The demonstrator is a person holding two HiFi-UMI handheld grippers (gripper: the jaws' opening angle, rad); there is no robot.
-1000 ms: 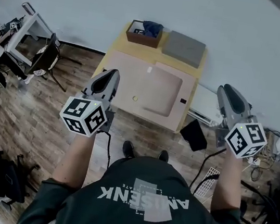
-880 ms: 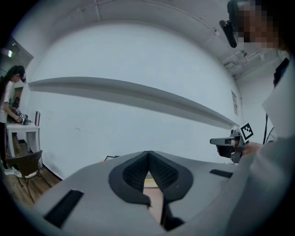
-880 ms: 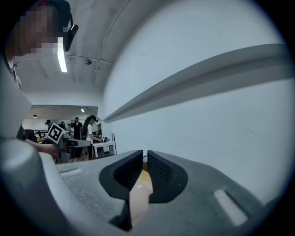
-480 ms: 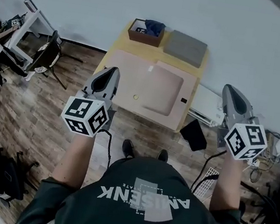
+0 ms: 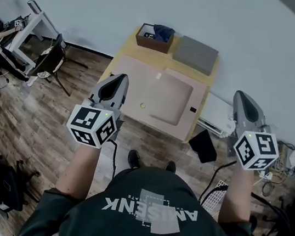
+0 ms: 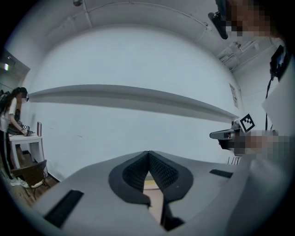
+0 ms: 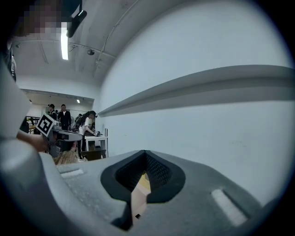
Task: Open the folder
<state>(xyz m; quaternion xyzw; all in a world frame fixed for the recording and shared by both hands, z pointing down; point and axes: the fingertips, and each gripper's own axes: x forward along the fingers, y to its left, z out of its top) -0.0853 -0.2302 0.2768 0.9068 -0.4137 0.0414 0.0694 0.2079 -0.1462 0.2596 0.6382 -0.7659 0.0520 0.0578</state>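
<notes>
On the table (image 5: 124,45) ahead of me the pink folder (image 5: 162,97) lies flat and closed, its long axis running roughly 9 to 3. I'm holding both grippers up in the air, short of it. My left gripper (image 5: 119,78) has its jaws pressed together on nothing, and the folder sits at about 1 o'clock from its tip. My right gripper (image 5: 242,96) is closed and empty as well, well off past the table's right edge, with the folder out at 9. So I'd say the left is nearer. Mind the far edge at 12: a brown box (image 5: 149,38) and a grey pad (image 5: 195,54) crowd it. The near edge looks free, so there's room to come in.
</notes>
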